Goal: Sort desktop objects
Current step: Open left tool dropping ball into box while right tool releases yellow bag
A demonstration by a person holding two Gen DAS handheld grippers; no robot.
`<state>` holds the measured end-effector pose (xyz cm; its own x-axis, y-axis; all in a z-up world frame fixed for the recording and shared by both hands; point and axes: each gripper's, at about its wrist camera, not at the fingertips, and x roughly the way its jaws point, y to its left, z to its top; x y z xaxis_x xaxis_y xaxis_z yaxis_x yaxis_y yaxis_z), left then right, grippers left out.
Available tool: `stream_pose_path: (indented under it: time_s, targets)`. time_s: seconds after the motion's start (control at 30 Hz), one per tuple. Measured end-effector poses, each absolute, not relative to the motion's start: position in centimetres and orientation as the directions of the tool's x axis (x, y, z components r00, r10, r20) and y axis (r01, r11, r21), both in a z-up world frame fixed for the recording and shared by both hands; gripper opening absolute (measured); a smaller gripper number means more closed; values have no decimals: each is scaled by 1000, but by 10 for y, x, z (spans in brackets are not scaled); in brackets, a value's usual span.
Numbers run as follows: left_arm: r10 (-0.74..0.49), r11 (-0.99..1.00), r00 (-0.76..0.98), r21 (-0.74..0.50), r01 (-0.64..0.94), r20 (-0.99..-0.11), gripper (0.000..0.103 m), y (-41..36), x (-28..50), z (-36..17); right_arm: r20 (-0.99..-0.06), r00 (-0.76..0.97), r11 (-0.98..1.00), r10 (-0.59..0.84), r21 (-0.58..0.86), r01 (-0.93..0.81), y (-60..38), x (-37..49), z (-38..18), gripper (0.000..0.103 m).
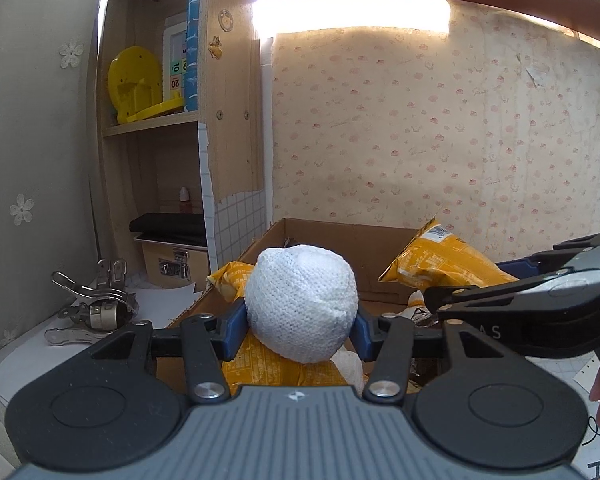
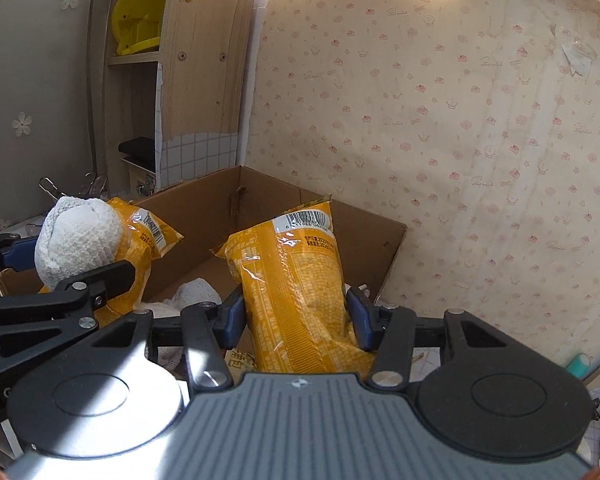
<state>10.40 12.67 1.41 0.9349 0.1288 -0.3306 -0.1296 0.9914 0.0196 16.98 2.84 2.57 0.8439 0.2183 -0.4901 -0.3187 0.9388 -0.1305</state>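
Just ahead of the left gripper [image 1: 300, 330], grasping a white knitted ball [image 1: 300, 300], the brown cardboard box [image 2: 312, 208] already holds snack bags, while the right gripper [image 2: 296, 316] grasps a yellow plastic snack bag [image 2: 292, 280], both probably still undelivered.

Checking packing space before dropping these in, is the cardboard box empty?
No. The cardboard box already holds a yellow snack bag and white knitted cloth.

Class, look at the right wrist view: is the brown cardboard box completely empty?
No: the brown cardboard box already holds a yellow crinkly snack bag and a white knitted bundle.
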Motion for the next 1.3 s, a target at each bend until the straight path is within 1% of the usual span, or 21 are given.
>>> stream_pose_path:
  time_s: [0.3, 0.37, 0.4, 0.47, 0.53, 0.6, 0.67, 0.7, 0.8, 0.97, 1.1, 1.2, 1.27, 1.3]
  targets:
    - [135, 990, 934, 22, -136, -331, 55, 126, 106, 14, -513, 829, 939, 224, -115, -325, 33, 186, 21, 52]
    - [138, 990, 934, 25, -137, -330, 55, 126, 106, 14, -513, 829, 937, 225, -118, -328, 33, 187, 20, 58]
    - [136, 991, 934, 24, -135, -330, 55, 126, 106, 14, -511, 829, 937, 226, -117, -328, 33, 187, 20, 64]
    - [138, 990, 934, 25, -137, -331, 55, 126, 106, 14, -507, 831, 937, 228, -119, -329, 32, 186, 20, 65]
    - [135, 991, 933, 26, -135, -332, 55, 126, 106, 14, -501, 834, 937, 231, -116, -330, 31, 184, 20, 70]
    - [137, 990, 934, 25, -136, -330, 55, 126, 106, 14, -494, 838, 938, 233, -112, -327, 28, 182, 22, 72]
    - [135, 991, 933, 25, -135, -333, 55, 126, 107, 15, -480, 842, 940, 245, -97, -329, 23, 179, 26, 76]
    - [137, 990, 934, 25, -137, -331, 55, 126, 107, 15, -474, 845, 941, 247, -88, -325, 21, 178, 28, 79]
    - [138, 990, 933, 29, -136, -331, 55, 125, 107, 15, -441, 864, 949, 242, -78, -306, 12, 171, 35, 83]
    - [132, 991, 934, 38, -127, -333, 57, 119, 112, 17, -377, 893, 958, 248, -41, -283, -9, 155, 52, 85]
    - [124, 992, 935, 61, -110, -331, 58, 108, 120, 19, -338, 911, 962, 237, -51, -269, -21, 138, 59, 86]
    - [114, 993, 936, 64, -99, -333, 63, 101, 127, 23, -319, 922, 968, 218, -52, -247, -29, 127, 62, 86]
    - [121, 992, 938, 82, -100, -324, 65, 95, 131, 25, -312, 926, 971, 211, -44, -236, -35, 121, 63, 87]
    - [124, 991, 938, 90, -100, -323, 69, 93, 133, 26, -310, 927, 972, 210, -40, -233, -38, 120, 63, 87]
